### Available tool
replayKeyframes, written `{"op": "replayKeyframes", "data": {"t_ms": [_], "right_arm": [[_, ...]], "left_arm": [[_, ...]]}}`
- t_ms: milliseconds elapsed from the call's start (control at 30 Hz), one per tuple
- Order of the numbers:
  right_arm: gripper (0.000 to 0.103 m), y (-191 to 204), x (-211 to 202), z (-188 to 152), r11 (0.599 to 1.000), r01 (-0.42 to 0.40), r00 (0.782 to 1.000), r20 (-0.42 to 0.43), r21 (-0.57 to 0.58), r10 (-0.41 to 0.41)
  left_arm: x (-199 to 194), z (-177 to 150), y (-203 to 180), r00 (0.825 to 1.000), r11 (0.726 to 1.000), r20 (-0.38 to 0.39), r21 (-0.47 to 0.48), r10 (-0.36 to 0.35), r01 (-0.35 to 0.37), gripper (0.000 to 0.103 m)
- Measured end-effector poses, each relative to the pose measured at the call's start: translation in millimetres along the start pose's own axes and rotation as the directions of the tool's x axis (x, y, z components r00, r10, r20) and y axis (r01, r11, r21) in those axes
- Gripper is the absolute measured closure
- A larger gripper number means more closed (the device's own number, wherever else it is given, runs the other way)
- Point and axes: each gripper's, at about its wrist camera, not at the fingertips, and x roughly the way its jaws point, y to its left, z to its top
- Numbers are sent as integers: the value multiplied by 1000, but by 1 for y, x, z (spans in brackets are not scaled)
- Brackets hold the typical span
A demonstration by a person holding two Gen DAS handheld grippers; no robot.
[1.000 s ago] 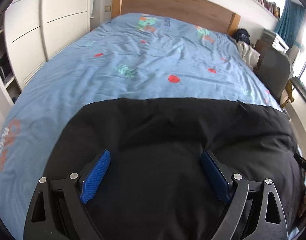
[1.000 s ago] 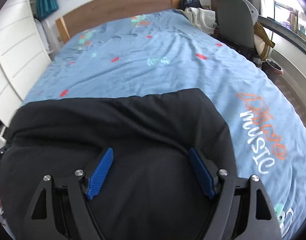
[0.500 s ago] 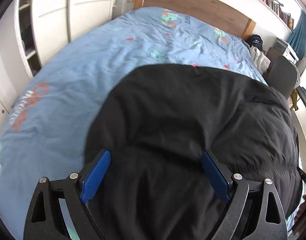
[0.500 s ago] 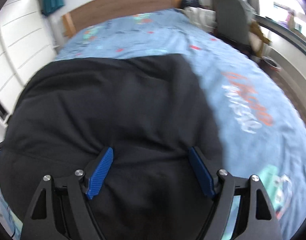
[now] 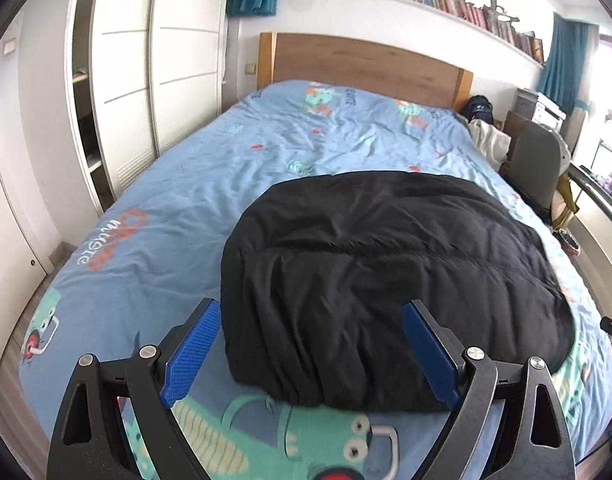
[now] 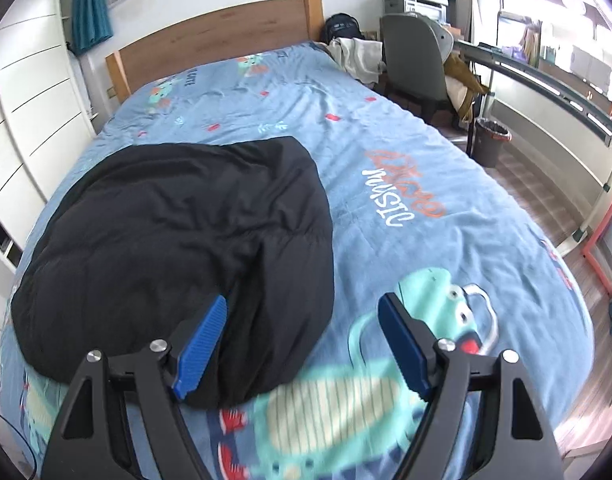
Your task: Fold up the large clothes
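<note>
Nearest, the left gripper hangs with jaws spread wide and nothing in them, and the right gripper gapes empty too. Just beyond them the black coat lies folded in a puffy bundle on the blue bed cover. Farthest back stands the wooden headboard.

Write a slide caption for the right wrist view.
Open right gripper hovers above a folded black garment on a blue cartoon-print bedspread.
</note>
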Motion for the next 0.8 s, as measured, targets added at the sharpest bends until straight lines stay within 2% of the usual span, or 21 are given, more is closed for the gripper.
{"op": "replayKeyframes", "data": {"t_ms": [200,433,567,800], "right_arm": [[25,13,-54,-40,999,-11,999,32,-47,13],[25,18,-97,-89,996,-17,999,50,-83,22],[15,16,-116,-107,997,-20,997,74,-80,26],[12,11,-142,-131,997,-13,993,114,-82,22]], "left_arm": [[-51,-29,-4,1000,1000,27,17,12,-13,11],[-88,-54,-2,997,999,65,21,39,-40,1],[-104,-68,2,996,999,83,20,37,-39,1],[-121,-104,2,997,998,75,56,16,-21,1]]}}
